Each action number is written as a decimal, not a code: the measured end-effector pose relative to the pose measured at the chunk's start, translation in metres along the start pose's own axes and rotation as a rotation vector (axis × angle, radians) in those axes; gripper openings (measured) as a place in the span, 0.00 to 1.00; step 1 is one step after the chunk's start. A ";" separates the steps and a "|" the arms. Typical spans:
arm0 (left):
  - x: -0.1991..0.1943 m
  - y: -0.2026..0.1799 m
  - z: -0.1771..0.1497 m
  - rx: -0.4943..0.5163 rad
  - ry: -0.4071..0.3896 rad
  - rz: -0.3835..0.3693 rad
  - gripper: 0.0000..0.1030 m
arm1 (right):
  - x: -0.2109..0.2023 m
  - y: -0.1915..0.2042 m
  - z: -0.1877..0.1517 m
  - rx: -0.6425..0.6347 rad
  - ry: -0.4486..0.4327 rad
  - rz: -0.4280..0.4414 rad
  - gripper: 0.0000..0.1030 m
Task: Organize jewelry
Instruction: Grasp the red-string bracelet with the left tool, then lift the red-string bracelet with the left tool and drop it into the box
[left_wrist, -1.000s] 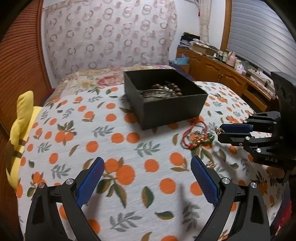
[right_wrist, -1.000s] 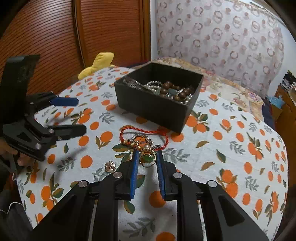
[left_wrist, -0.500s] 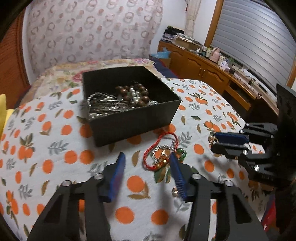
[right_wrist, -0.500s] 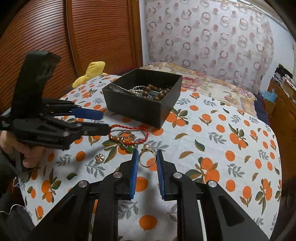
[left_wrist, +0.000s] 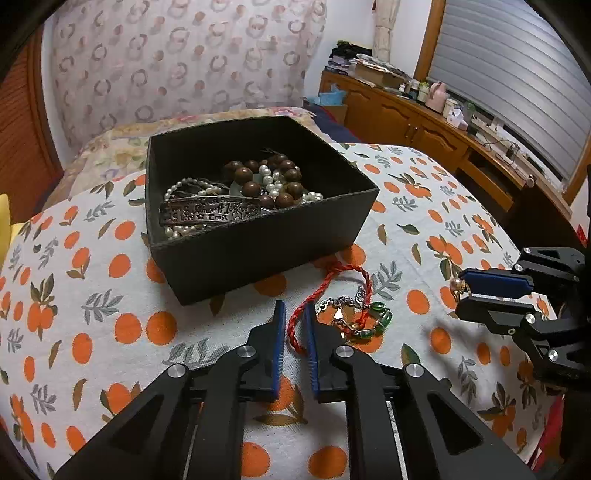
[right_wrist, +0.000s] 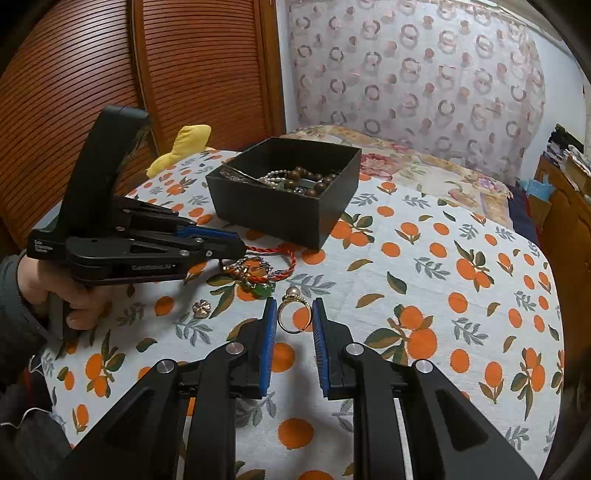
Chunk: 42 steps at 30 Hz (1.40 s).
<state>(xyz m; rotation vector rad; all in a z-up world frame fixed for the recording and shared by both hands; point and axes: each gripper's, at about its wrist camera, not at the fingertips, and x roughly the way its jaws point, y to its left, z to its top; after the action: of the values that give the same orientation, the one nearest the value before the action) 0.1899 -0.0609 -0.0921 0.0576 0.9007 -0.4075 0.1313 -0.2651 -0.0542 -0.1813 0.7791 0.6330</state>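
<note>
A black jewelry box (left_wrist: 258, 236) (right_wrist: 288, 206) holds bead and pearl strands and a metal cuff. In front of it lies a red cord bracelet (left_wrist: 325, 291) (right_wrist: 273, 254) tangled with a green-stone chain (left_wrist: 369, 321). My left gripper (left_wrist: 294, 325) (right_wrist: 236, 243) is shut on the red cord near the cloth. My right gripper (right_wrist: 294, 317) (left_wrist: 461, 293) holds a gold pearl ring (right_wrist: 293, 312) between its pads; the ring also shows at the tips in the left wrist view (left_wrist: 457, 285).
A small flower-shaped charm (right_wrist: 201, 308) lies on the orange-print tablecloth (right_wrist: 424, 277) left of the ring. A yellow cushion (right_wrist: 184, 144) sits behind the box. A wooden cabinet (left_wrist: 424, 122) stands to the right.
My left gripper moved in toward the red cord and closed on it. My right gripper pulled back from the pile with the ring, and its pads now stand slightly wider.
</note>
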 end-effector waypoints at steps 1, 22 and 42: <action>0.001 0.000 0.000 0.007 -0.001 0.013 0.03 | 0.000 0.001 0.000 -0.002 0.000 0.002 0.21; -0.071 -0.016 0.017 0.032 -0.153 -0.037 0.02 | -0.007 0.006 0.013 0.002 -0.033 0.009 0.21; -0.117 -0.026 0.035 0.049 -0.247 -0.047 0.02 | 0.010 0.012 0.006 -0.002 0.014 0.017 0.21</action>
<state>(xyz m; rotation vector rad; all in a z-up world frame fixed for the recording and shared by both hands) 0.1420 -0.0548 0.0233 0.0301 0.6495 -0.4693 0.1329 -0.2492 -0.0560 -0.1817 0.7945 0.6497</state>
